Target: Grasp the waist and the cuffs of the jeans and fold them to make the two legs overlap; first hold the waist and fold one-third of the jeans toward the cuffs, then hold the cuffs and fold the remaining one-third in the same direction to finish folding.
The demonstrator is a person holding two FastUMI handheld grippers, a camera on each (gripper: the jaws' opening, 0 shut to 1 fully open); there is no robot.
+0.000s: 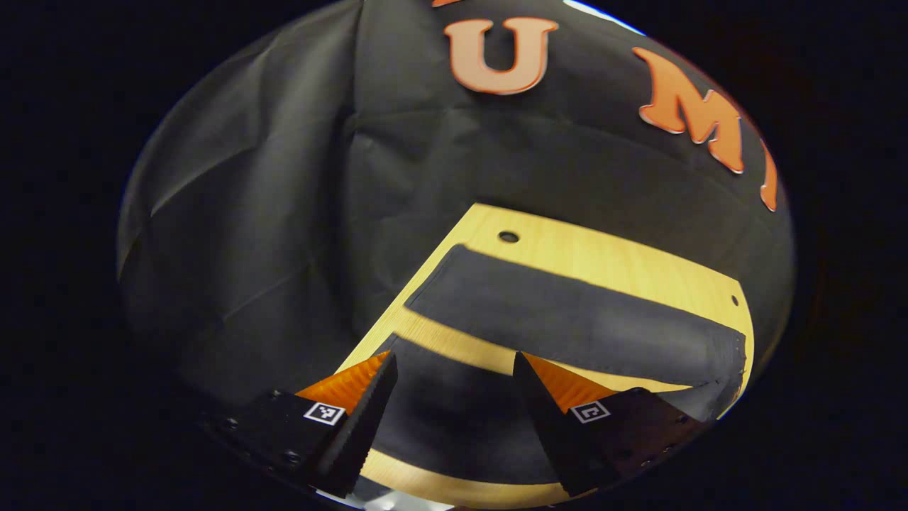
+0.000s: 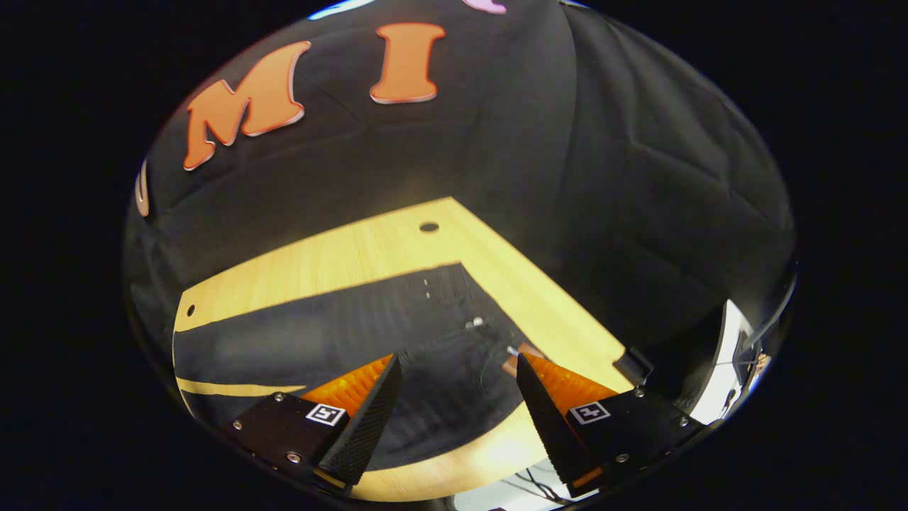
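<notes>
Both views high, tilted down – share jeans on table.

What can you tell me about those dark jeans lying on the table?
The jeans are dark denim, spread flat on a light wooden table, with the two legs apart and a strip of wood showing between them. The waist end, with small metal studs, lies in the right gripper view; the leg ends lie in the left gripper view. Nothing grips them.

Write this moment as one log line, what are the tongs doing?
stage: pre-grasp | dark denim jeans: flat, legs apart on light wooden table | left tongs: open | right tongs: open
</notes>
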